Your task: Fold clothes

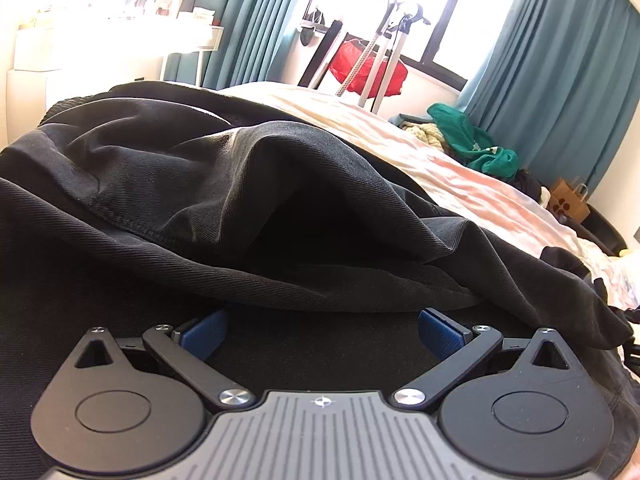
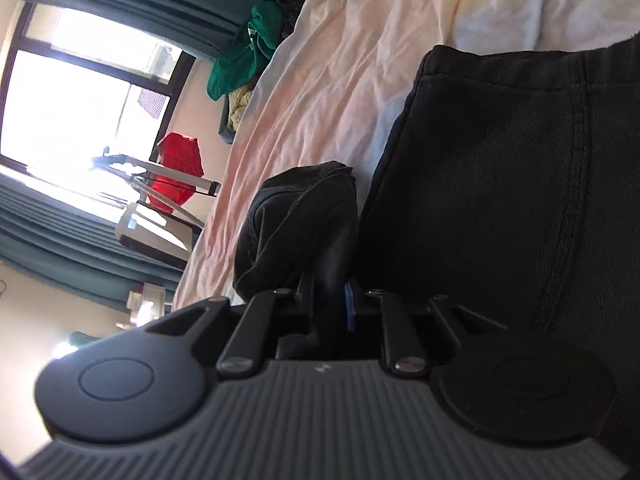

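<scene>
A black twill garment (image 1: 160, 184) lies heaped on the pale bed sheet (image 1: 460, 168) and fills most of the left wrist view. My left gripper (image 1: 322, 312) is open, its blue pads (image 1: 204, 334) spread wide, resting on the cloth with the tips tucked under a raised fold. In the right wrist view, rolled sideways, the same black garment (image 2: 520, 200) hangs at the right with a stitched seam. My right gripper (image 2: 330, 300) is shut on a bunched edge of the black garment (image 2: 296, 224), which bulges out beyond the fingers.
A green garment (image 1: 476, 144) and other clothes are piled at the far side of the bed. A red garment (image 1: 360, 68) hangs on a white stand by the window. Teal curtains (image 1: 560, 80), a white dresser (image 1: 120, 40) and a brown paper bag (image 1: 568, 200) line the room.
</scene>
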Available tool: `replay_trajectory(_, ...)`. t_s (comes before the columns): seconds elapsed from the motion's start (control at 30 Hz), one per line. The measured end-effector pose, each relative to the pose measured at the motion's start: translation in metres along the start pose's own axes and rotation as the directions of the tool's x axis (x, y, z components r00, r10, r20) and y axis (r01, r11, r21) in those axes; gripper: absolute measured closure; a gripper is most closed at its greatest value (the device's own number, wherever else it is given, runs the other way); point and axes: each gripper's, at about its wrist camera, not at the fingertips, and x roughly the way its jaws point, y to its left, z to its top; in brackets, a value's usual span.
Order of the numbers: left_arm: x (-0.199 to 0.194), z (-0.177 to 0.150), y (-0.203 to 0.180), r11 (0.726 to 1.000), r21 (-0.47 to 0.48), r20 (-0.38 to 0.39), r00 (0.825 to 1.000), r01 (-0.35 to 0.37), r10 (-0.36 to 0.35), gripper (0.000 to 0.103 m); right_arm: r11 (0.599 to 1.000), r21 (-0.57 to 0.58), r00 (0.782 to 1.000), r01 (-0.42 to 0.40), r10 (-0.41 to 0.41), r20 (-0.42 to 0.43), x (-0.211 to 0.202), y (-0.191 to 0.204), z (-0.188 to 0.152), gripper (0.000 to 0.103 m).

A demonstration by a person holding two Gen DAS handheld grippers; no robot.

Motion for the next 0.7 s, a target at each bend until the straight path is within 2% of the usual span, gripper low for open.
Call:
replay_trajectory(0.03, 0.0, 0.0, 0.001, 1.0, -0.006, 0.0, 1.0, -0.001, 0.001, 0.0, 0.999, 0.046, 1.0, -0.02, 0.019, 0.008, 0.001, -0.005, 0.002, 0.059)
replay_trajectory(0.07, 0.0, 0.0, 0.002, 1.0, -0.013, 0.0, 1.0, -0.003, 0.003, 0.0, 0.995, 0.092, 0.999, -0.04, 0.038, 0.017, 0.001, -0.01, 0.005, 0.036)
replay_trajectory(0.13, 0.002, 0.001, 0.002, 1.0, -0.021, 0.0, 1.0, -0.007, 0.007, 0.0, 0.98, 0.176, 0.995, -0.094, 0.091, 0.029, 0.005, -0.021, 0.01, 0.015)
replay_trajectory(0.23, 0.006, 0.002, 0.0, 1.0, -0.01, 0.002, 1.0, -0.017, 0.017, 0.0, 0.974, 0.183, 0.991, -0.135, 0.13, 0.039, 0.014, -0.024, 0.02, 0.015)
replay_trajectory(0.27, 0.006, 0.002, -0.002, 1.0, 0.001, 0.001, 1.0, -0.021, 0.021, 0.0, 0.981, 0.154, 0.993, -0.115, 0.11, 0.038, 0.018, -0.022, 0.025, 0.015)
replay_trajectory(0.37, 0.011, 0.001, -0.006, 0.999, 0.028, 0.0, 1.0, -0.03, 0.03, 0.0, 0.997, 0.072, 0.999, 0.012, -0.016, 0.051, 0.022, -0.011, 0.03, 0.016)
replay_trajectory(0.43, 0.012, 0.0, -0.008, 0.999, 0.041, -0.004, 0.999, -0.034, 0.035, 0.0, 0.998, 0.008, 0.995, 0.055, -0.055, 0.079, 0.016, 0.0, 0.028, 0.016)
replay_trajectory(0.6, 0.016, 0.002, -0.011, 0.998, 0.049, -0.005, 0.999, -0.031, 0.031, 0.0, 0.972, -0.169, 0.986, 0.164, -0.154, 0.072, 0.012, 0.019, 0.012, 0.016)
replay_trajectory(0.63, 0.016, 0.002, -0.011, 0.998, 0.049, -0.005, 0.999, -0.032, 0.032, 0.0, 0.96, -0.218, 0.983, 0.177, -0.162, 0.086, 0.012, 0.019, 0.007, 0.026)
replay_trajectory(0.67, 0.017, 0.002, -0.011, 0.998, 0.05, -0.006, 0.999, -0.034, 0.035, 0.0, 0.952, -0.239, 0.98, 0.191, -0.172, 0.097, 0.015, 0.021, 0.007, 0.058)
replay_trajectory(0.7, 0.018, 0.002, -0.011, 0.998, 0.05, -0.007, 0.999, -0.036, 0.037, 0.0, 0.945, -0.254, 0.977, 0.205, -0.183, 0.108, 0.018, 0.022, 0.008, 0.075)
